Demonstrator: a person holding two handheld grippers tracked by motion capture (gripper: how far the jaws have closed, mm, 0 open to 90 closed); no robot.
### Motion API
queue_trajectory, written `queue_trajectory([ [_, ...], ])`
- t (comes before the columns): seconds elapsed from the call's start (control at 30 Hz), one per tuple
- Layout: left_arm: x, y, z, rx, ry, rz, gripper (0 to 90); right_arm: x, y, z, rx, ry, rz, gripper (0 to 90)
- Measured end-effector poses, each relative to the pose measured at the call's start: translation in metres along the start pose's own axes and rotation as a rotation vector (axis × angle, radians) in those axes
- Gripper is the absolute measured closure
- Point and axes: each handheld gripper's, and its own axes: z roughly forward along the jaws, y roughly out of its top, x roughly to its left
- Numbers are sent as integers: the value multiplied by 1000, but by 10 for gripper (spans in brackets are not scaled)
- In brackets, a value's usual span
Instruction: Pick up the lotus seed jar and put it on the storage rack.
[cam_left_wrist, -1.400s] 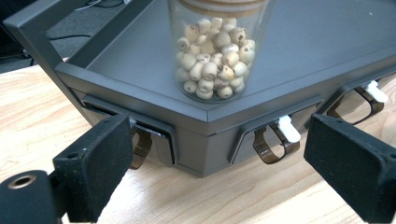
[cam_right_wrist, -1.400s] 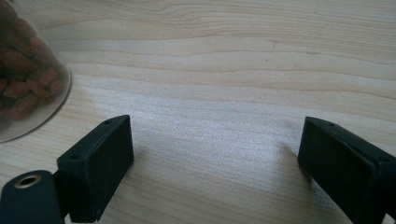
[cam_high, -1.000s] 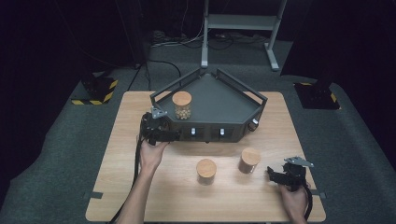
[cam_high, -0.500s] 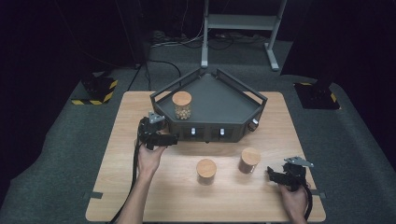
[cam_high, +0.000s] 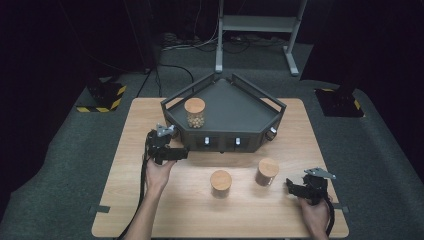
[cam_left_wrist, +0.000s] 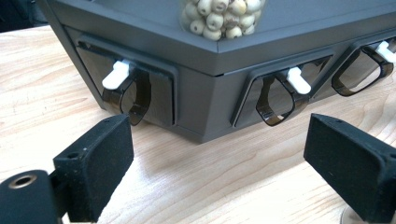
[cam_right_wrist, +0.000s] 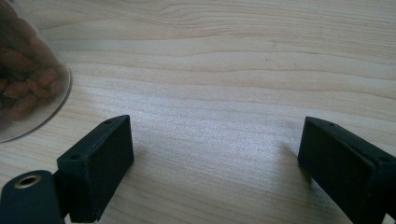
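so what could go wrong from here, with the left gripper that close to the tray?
1. The left gripper sits open at the dark tray's front wall; pushing on could hit a white latch or shove the tray, tipping the jar of pale beads.
2. The right gripper rests open beside the jar of reddish pieces; a careless sweep may knock it over.
3. The middle jar stands between both hands and could be clipped.

High view overlooks table (cam_high: 150, 120); gripper views sit close (tabletop shared).

Darkened lab: lone wooden table (cam_high: 150, 125), carpet floor, hazard-striped stand bases (cam_high: 102, 97).
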Motion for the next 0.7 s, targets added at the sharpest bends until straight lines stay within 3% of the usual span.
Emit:
queue_trajectory([
  [0.7,2,-26,2,32,13,-6,78,0,0,0,0,0,0,102],
])
